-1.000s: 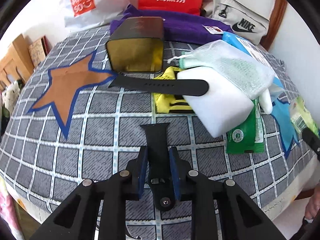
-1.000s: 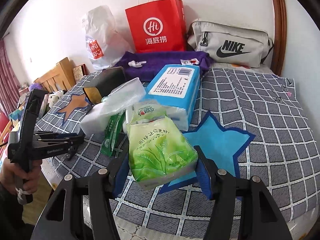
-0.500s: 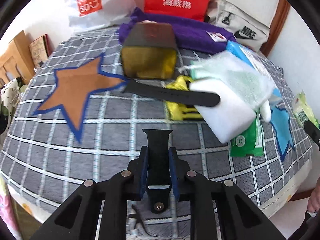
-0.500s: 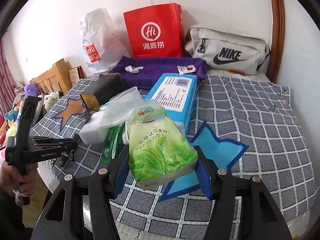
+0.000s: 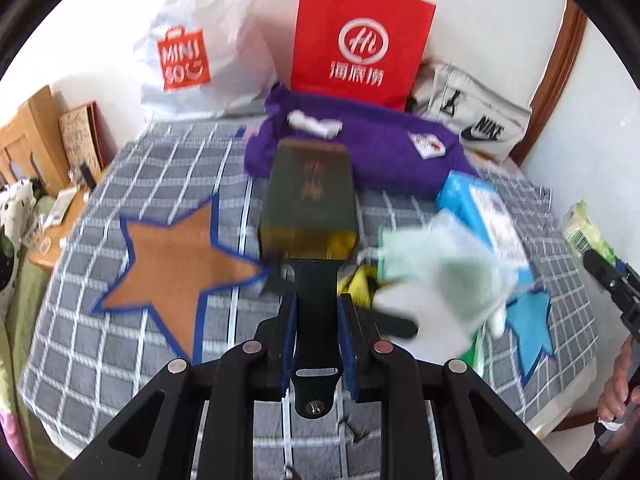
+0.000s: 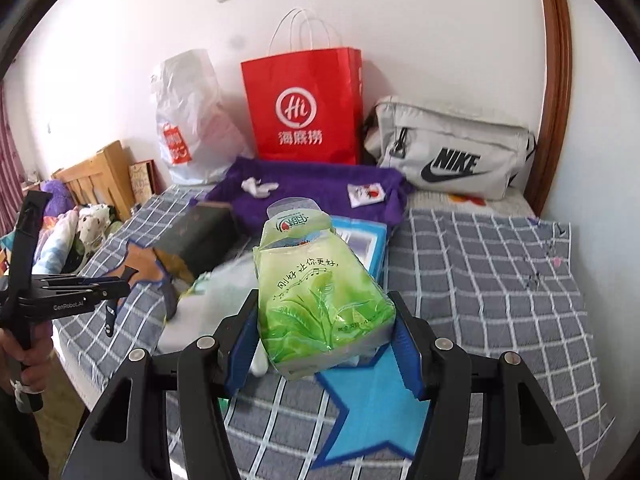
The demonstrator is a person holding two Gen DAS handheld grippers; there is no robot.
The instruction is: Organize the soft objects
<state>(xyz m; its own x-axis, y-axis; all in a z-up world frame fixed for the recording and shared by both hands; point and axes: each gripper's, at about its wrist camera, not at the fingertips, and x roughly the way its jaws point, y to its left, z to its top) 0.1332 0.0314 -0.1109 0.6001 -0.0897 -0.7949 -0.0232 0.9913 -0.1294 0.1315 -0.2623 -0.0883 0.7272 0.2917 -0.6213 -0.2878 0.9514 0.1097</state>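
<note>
Left gripper point(image 5: 317, 312) clamped narrow on black watch strap point(image 5: 316, 300), strap end projecting toward dark tin box point(image 5: 310, 204). Right gripper point(image 6: 324, 334) pinching green tissue pack point(image 6: 320, 292) by sides, clear above checked bedspread point(image 6: 480, 280). Likely both carried for sorting.

In the left wrist view the pile of packets point(image 5: 448, 276) right of the dark box point(image 5: 310, 204) is smeared by motion blur; its labels cannot be read. The black strap point(image 5: 316, 300) hides the box's near edge, and its lower end is hidden among the gripper's arms. A hand point(image 5: 618, 392) is cut off by the right edge. In the right wrist view the green tissue pack point(image 6: 320, 296) hides most of the blue box point(image 6: 366, 244) behind it, and the other hand point(image 6: 34, 354) is cut by the left edge.
</note>
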